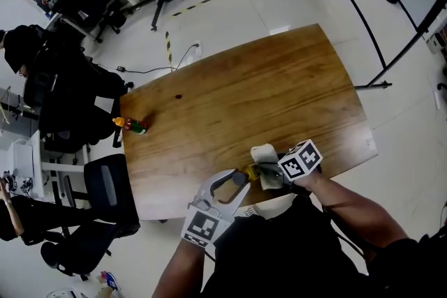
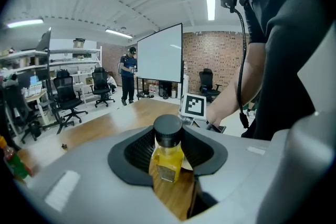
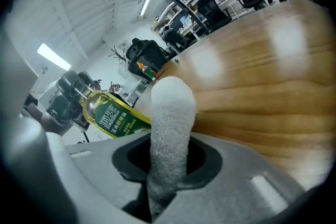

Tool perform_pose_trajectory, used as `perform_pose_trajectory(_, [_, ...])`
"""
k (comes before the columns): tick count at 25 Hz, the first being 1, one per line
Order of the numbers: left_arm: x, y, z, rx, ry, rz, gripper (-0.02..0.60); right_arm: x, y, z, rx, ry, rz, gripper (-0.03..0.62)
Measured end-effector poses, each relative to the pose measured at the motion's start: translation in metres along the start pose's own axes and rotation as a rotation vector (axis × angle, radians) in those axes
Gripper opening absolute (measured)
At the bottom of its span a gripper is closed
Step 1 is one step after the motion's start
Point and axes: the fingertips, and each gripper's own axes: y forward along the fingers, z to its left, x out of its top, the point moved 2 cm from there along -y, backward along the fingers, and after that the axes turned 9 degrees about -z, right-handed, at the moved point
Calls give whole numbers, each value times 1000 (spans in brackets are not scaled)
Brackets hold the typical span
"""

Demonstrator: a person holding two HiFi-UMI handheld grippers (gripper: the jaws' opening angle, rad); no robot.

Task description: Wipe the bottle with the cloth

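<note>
My left gripper is shut on a small bottle of yellow oil with a black cap, holding it at the table's near edge. In the right gripper view this bottle shows a green label and lies tilted, just left of the cloth. My right gripper is shut on a white terry cloth, which stands up between the jaws as a folded roll. In the head view the cloth sits against the bottle, with the right gripper close on its right.
A second small bottle with an orange cap lies near the far left edge of the wooden table. Black office chairs stand left of the table. A person stands far off by a whiteboard.
</note>
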Motion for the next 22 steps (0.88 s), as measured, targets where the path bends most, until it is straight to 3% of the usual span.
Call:
perform_pose_trajectory(3, [-3,-1,2,17,-35,-8,173,-4,2,-4,-49,-13,26,72])
perform_pose_trajectory(6, [-6,-3,12,48,-85,-11,173,2,-6,1,-42,-21,-10,72])
perform_pose_trajectory(14, [3,14,33,60,-203,-11,173,-6,-56,88,225,-183,-82,74])
perform_pose_trajectory(22, [4,25,28,23,-181,4,173,-2,-29,111,254,-263,-67,73])
